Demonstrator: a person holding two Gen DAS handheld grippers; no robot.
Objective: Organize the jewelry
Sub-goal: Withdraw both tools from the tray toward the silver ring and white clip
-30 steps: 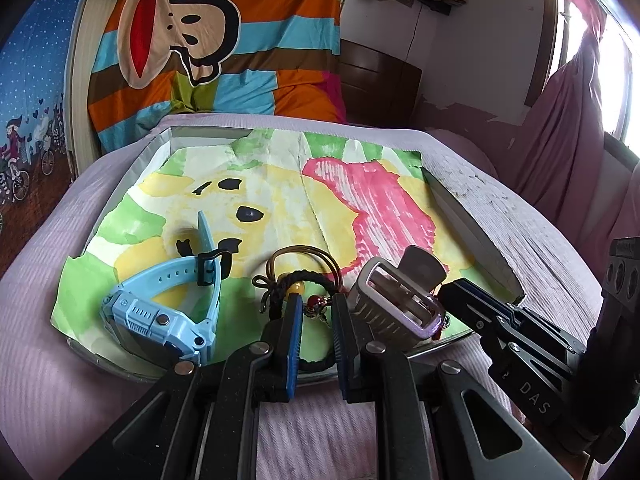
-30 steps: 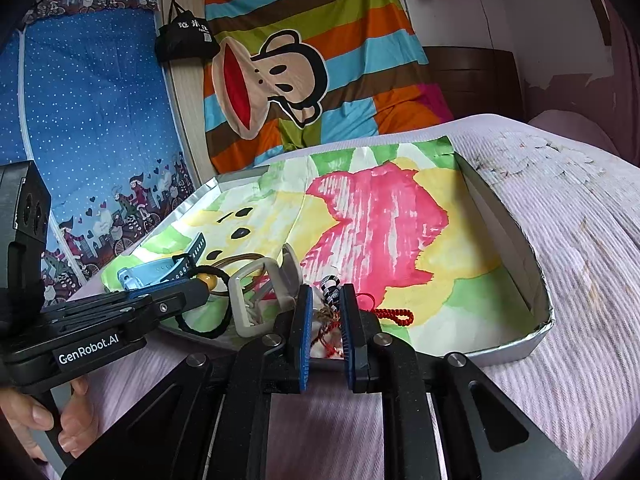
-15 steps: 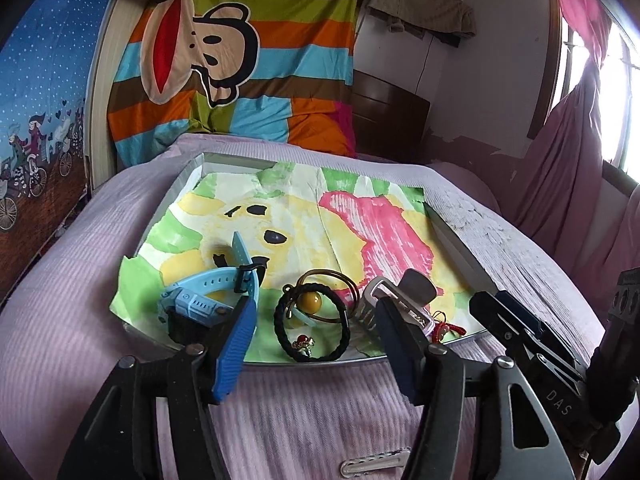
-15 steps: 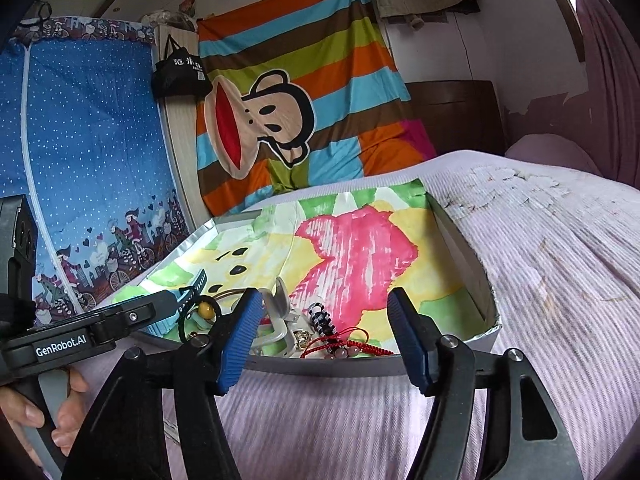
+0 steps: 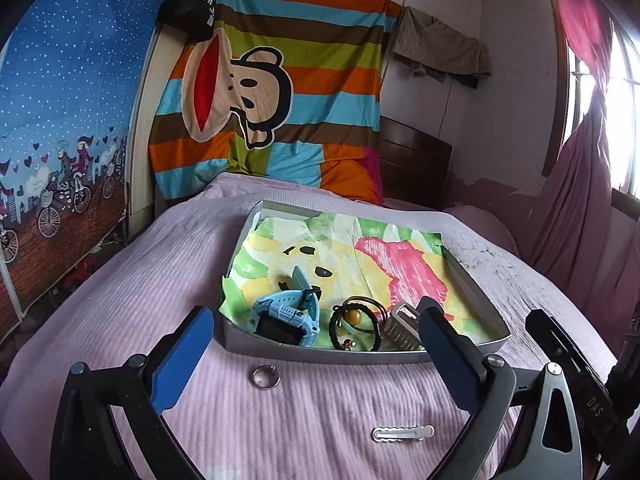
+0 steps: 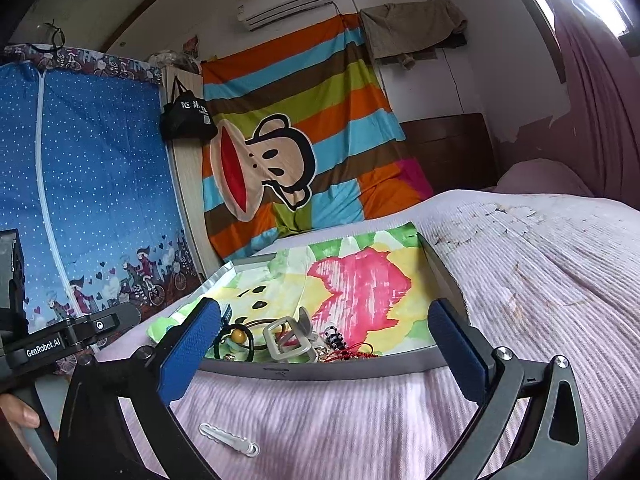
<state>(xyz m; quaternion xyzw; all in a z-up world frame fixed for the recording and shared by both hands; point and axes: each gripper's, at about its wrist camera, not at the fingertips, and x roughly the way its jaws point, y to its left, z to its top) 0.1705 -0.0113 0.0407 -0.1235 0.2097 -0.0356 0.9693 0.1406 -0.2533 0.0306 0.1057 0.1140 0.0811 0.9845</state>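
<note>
A shallow grey tray (image 5: 344,354) (image 6: 328,368) lined with a painted paper sits on the pink bedspread. Along its near edge lie a light blue watch (image 5: 286,314), a black cord bracelet with a yellow bead (image 5: 354,326) (image 6: 236,338), a grey clip (image 5: 402,326) (image 6: 288,338) and a red string bracelet (image 6: 356,354). On the bedspread in front of the tray rest a silver ring (image 5: 265,376) and a white hair clip (image 5: 402,434) (image 6: 230,439). My left gripper (image 5: 316,360) is open and empty, pulled back above the bedspread. My right gripper (image 6: 324,354) is likewise open and empty.
A striped monkey blanket (image 5: 272,92) hangs at the head of the bed. A blue starry wardrobe cover (image 6: 80,184) stands on the left, pink curtains (image 5: 576,184) on the right. A hand (image 6: 20,416) grips the left tool's handle.
Both grippers, shut a second ago low over the tray's near items, have opened wide and drawn back and up. The ring and hair clip on the bedspread have come into view.
</note>
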